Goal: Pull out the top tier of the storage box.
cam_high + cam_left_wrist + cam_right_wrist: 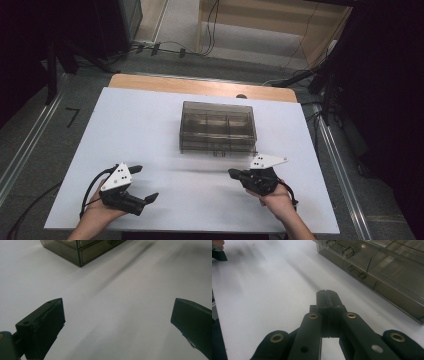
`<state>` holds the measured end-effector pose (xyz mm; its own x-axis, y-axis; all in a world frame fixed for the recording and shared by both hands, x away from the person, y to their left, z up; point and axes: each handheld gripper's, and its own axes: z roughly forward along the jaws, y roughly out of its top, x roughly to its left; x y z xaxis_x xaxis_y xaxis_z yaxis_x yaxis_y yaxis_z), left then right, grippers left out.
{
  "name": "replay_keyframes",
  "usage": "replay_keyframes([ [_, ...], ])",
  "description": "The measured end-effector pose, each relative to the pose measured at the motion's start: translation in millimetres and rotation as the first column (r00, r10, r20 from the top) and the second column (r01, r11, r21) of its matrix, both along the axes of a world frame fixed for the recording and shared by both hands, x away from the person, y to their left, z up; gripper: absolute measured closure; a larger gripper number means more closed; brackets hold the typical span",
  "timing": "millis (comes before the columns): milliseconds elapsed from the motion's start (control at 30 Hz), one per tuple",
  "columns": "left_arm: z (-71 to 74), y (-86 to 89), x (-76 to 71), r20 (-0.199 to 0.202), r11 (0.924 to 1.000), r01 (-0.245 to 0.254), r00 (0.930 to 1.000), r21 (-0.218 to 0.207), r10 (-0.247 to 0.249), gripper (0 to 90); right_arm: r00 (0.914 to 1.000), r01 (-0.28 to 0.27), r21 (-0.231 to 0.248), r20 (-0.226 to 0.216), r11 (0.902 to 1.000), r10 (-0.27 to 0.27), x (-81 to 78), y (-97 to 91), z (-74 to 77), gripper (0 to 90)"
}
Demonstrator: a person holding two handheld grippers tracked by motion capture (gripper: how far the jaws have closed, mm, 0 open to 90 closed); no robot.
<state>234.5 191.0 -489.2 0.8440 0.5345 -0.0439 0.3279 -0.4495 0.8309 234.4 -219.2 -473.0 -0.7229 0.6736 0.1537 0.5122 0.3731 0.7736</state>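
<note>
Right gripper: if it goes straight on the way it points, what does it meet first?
Likely nothing: the right gripper, shut and empty, points along bare white table, passing left of the smoked plastic organiser box. Depth unclear.

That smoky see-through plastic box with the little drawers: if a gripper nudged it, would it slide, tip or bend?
The smoky transparent plastic drawer box would probably slide rather than tip: it sits low and wide on the smooth white table. Its hard, straight walls suggest it stays stiff. It looks nearly empty, so likely light, and its small drawers might rattle or slip open.
</note>
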Motion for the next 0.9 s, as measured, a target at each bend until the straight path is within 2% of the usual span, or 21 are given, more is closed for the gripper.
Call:
replay_keyframes([
  [100, -0.2, -0.5, 0.0, -0.002, 1.0, 0.0, 1.0, -0.001, 0.0, 0.0, 0.9999, -0.003, 0.0, -0.015, 1.0, 0.003, 0.2, 0.4, 1.4, 87.2],
  [167, -0.2, -0.5, 0.0, -0.002, 1.0, 0.001, 1.0, -0.002, -0.001, 0.0, 0.9981, 0.004, 0.018, -0.061, 0.9998, -0.003, 1.4, -0.2, 4.8, 87.2],
  [467, 0.6, -1.4, 0.1, -0.002, 1.0, 0.0, 1.0, -0.005, 0.0, 0.0, 0.9999, -0.015, -0.009, 0.005, 0.9999, 0.015, 2.5, -0.1, 26.0, 87.2],
  [667, 0.5, -1.4, -0.2, -0.004, 1.0, -0.002, 1.0, -0.01, 0.002, 0.0, 0.9999, -0.011, -0.017, 0.001, 0.9998, 0.011, 9.2, -0.3, 33.5, 87.3],
  [900, 0.3, -1.7, 0.2, -0.006, 0.9999, 0.001, 1.0, -0.011, -0.001, 0.0, 0.9998, -0.014, 0.009, -0.013, 0.9999, 0.014, 20.5, -4.5, 40.6, 87.2],
])
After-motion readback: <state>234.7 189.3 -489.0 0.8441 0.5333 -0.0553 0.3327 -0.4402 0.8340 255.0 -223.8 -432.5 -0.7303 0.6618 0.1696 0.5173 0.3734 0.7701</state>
